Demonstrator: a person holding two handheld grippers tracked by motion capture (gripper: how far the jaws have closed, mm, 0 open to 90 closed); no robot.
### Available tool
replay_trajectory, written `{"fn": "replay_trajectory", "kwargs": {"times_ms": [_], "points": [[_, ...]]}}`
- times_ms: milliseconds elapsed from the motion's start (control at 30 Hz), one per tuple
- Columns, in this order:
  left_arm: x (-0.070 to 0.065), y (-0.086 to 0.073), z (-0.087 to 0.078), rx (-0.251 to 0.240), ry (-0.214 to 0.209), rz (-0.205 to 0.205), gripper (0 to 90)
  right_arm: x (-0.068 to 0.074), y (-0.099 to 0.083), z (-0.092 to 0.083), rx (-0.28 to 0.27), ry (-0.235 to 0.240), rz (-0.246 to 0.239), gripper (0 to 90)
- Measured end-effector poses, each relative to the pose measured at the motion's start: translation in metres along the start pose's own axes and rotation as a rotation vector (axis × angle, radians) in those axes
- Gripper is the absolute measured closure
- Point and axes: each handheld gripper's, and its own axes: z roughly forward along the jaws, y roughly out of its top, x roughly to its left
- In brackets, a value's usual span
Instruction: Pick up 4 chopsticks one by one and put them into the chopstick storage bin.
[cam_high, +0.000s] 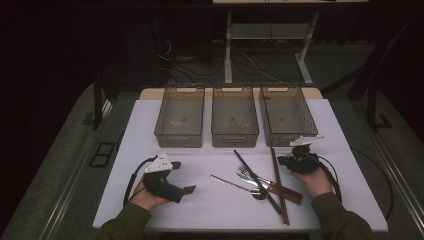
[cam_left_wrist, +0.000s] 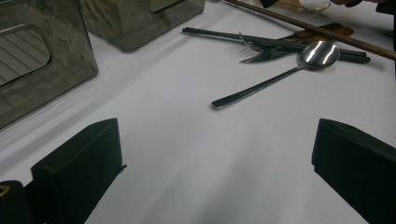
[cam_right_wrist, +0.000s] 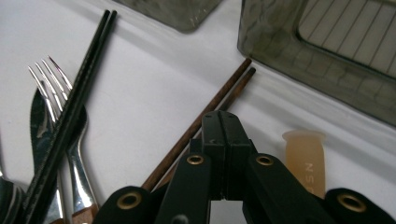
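Cutlery lies in a loose pile right of the table's middle: brown chopsticks (cam_high: 279, 182), black chopsticks (cam_high: 255, 180), a fork (cam_high: 248, 174) and a spoon (cam_high: 235, 183). My right gripper (cam_high: 282, 160) is at the far end of the brown chopsticks (cam_right_wrist: 233, 84). Its jaws (cam_right_wrist: 224, 122) are shut flat together, and the sticks run under them; I cannot tell whether they are pinched. The black chopsticks (cam_right_wrist: 70, 107) lie across the fork (cam_right_wrist: 51, 88) and a knife (cam_right_wrist: 36, 121). My left gripper (cam_high: 182, 178) rests on the table at the left, open (cam_left_wrist: 215, 158) and holding nothing, pointing toward the spoon (cam_left_wrist: 280, 74).
Three grey see-through bins (cam_high: 179, 137) (cam_high: 234, 139) (cam_high: 280, 136) stand side by side at the back of the white table (cam_high: 150, 120). A bin corner (cam_right_wrist: 299, 60) is close beyond the right jaws. A pale rubbery piece (cam_right_wrist: 304, 161) sits beside them.
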Motion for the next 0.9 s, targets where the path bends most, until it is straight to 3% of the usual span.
{"fn": "replay_trajectory", "kwargs": {"times_ms": [500,900], "points": [[-0.0002,0.0002,-0.0002,0.000,-0.002,0.002,0.8,0.0031,-0.0019,0.0055,0.038,-0.002,0.000,89.4],[-0.0005,0.0005,-0.0008,-0.002,-0.001,0.002,0.8,0.0078,-0.0015,0.0074,0.049,0.026,-0.006,89.4]]}}
